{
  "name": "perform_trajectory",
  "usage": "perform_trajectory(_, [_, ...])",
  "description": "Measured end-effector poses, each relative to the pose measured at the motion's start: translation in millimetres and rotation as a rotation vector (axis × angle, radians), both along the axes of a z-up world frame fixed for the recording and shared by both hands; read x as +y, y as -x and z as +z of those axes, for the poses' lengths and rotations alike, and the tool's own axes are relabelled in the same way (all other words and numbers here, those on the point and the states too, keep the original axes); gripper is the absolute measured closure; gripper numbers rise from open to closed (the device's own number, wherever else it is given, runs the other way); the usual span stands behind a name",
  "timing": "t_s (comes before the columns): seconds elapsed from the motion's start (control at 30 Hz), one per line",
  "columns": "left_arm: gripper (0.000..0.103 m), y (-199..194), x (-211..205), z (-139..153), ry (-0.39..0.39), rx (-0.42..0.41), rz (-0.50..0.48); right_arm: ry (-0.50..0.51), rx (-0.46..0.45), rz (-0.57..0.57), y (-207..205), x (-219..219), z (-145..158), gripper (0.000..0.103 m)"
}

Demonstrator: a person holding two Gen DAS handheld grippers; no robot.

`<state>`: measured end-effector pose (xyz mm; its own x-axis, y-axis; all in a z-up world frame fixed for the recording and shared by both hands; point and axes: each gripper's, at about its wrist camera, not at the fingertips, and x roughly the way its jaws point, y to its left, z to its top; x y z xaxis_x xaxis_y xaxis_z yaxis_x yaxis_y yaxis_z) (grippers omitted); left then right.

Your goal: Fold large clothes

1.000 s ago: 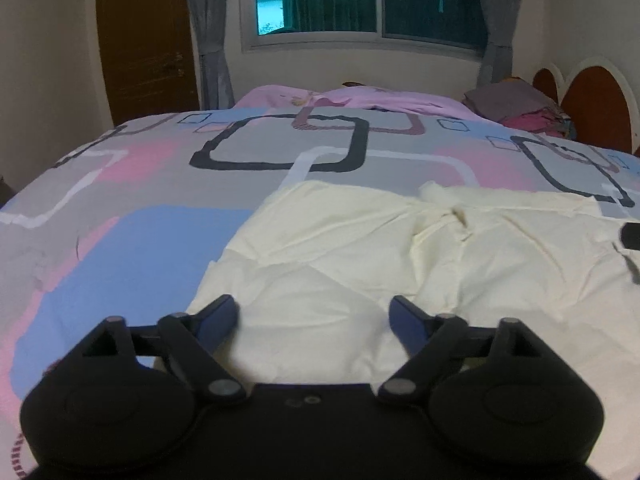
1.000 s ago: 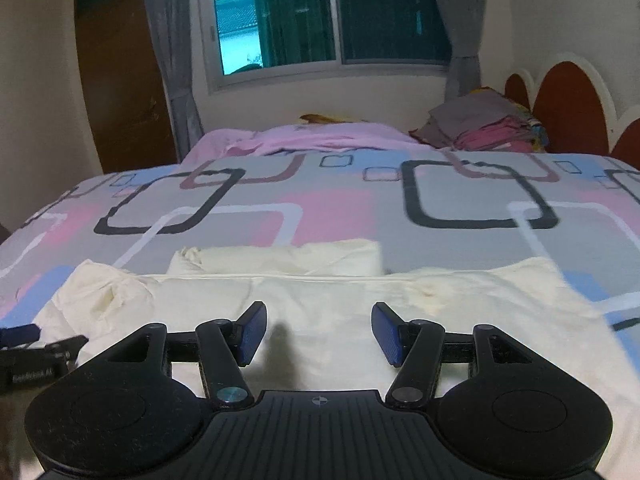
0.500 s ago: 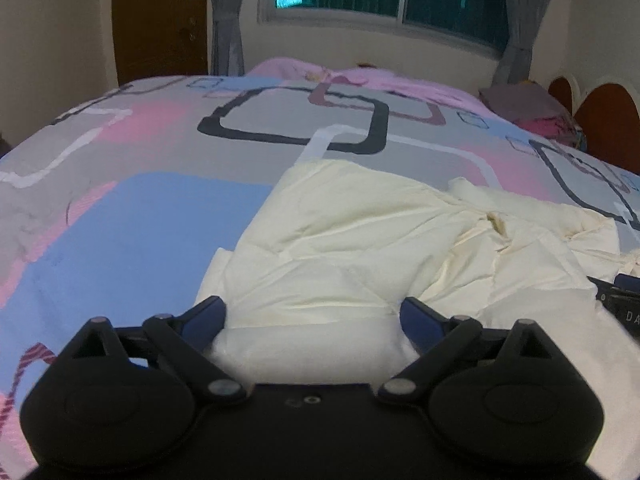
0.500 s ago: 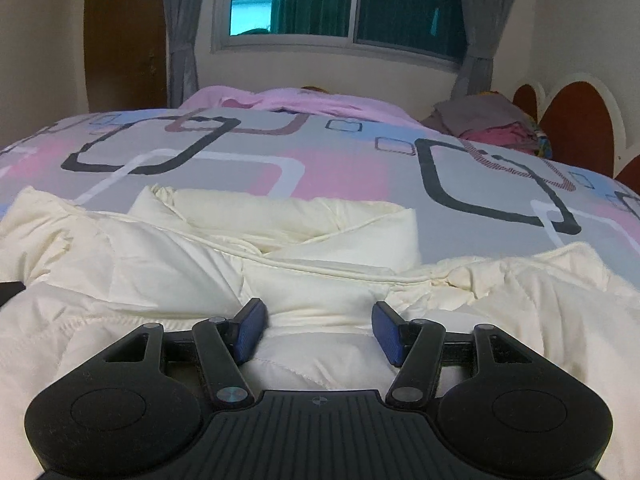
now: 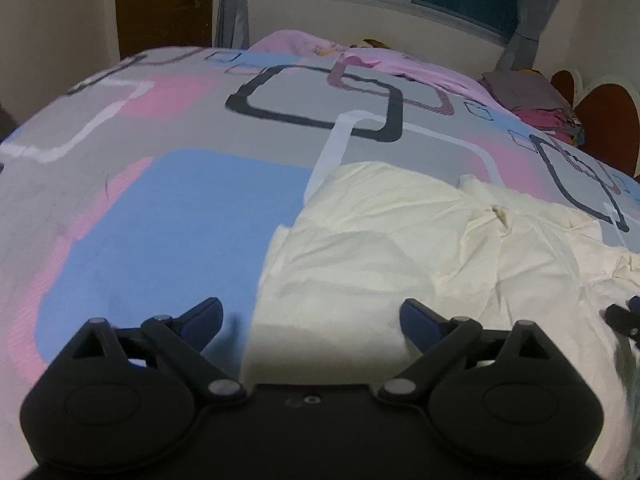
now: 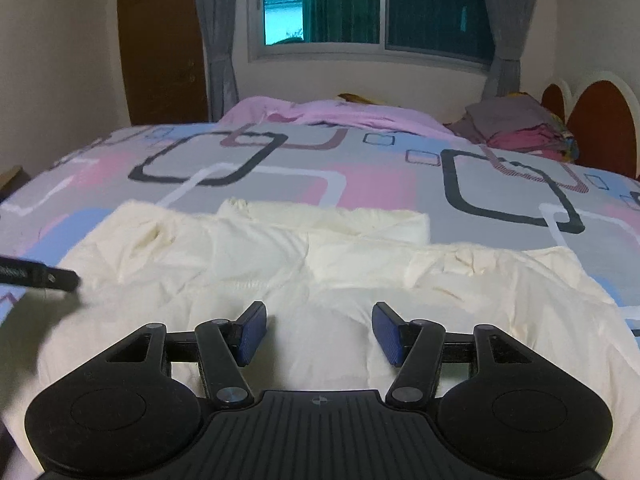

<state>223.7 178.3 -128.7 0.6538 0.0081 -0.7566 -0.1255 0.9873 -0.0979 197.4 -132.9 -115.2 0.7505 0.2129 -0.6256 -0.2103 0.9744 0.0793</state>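
Note:
A large cream garment (image 5: 420, 248) lies crumpled on the patterned bedspread (image 5: 168, 200). My left gripper (image 5: 310, 314) is open and empty, low over the garment's left edge. In the right wrist view the same cream garment (image 6: 320, 264) spreads across the bed with a folded band at its far side. My right gripper (image 6: 318, 330) is open and empty just above the garment's near middle. The left gripper's tip (image 6: 40, 276) shows at the left edge of the right view; the right gripper's tip (image 5: 624, 316) shows at the right edge of the left view.
A pink blanket (image 6: 332, 114) lies at the far end of the bed. A pile of folded clothes (image 6: 520, 126) sits at the far right by the red headboard (image 6: 600, 120). A window (image 6: 360, 4) with grey curtains and a brown door (image 6: 160, 40) are behind.
Both grippers have stayed open. The left gripper has shifted left over the garment's edge, with more blue bedspread in view. The right gripper has pulled back a little and the garment lies flatter.

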Motion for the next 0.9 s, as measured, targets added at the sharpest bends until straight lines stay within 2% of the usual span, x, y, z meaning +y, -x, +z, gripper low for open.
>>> perform_trajectory(0.13, [0.006, 1, 12, -8, 0.034, 0.042, -0.028, 0.043, 0.026, 0.011, -6, 7, -16, 0.045])
perform_trajectory(0.33, [0.005, -19, 36, -31, 0.214, 0.133, -0.082, 0.069, 0.064, 0.02, -13, 12, -32, 0.045])
perform_trajectory(0.43, [0.007, -27, 39, -34, 0.235, 0.128, -0.139, 0.073, 0.08, 0.019, -16, 13, -36, 0.045])
perform_trajectory(0.5, [0.013, -30, 40, -35, 0.256, 0.125, -0.166, 0.084, 0.085, 0.022, -16, 14, -37, 0.045])
perform_trajectory(0.57, [0.031, -32, 42, -35, 0.308, 0.124, -0.19, 0.089, 0.093, 0.016, -17, 15, -38, 0.045])
perform_trajectory(0.6, [0.035, -33, 43, -35, 0.328, 0.124, -0.19, 0.092, 0.096, 0.012, -17, 16, -38, 0.045])
perform_trajectory(0.63, [0.042, -34, 44, -36, 0.352, 0.124, -0.193, 0.095, 0.098, 0.008, -17, 17, -38, 0.045])
perform_trajectory(0.73, [0.076, -40, 49, -38, 0.497, 0.152, -0.191, 0.104, 0.104, 0.0, -19, 19, -38, 0.045])
perform_trajectory(0.83, [0.083, -40, 42, -32, 0.498, 0.142, -0.209, 0.111, 0.106, -0.001, -20, 20, -39, 0.045])
perform_trajectory(0.9, [0.085, -38, 42, -24, 0.536, 0.136, -0.206, 0.11, 0.108, 0.0, -21, 20, -39, 0.045])
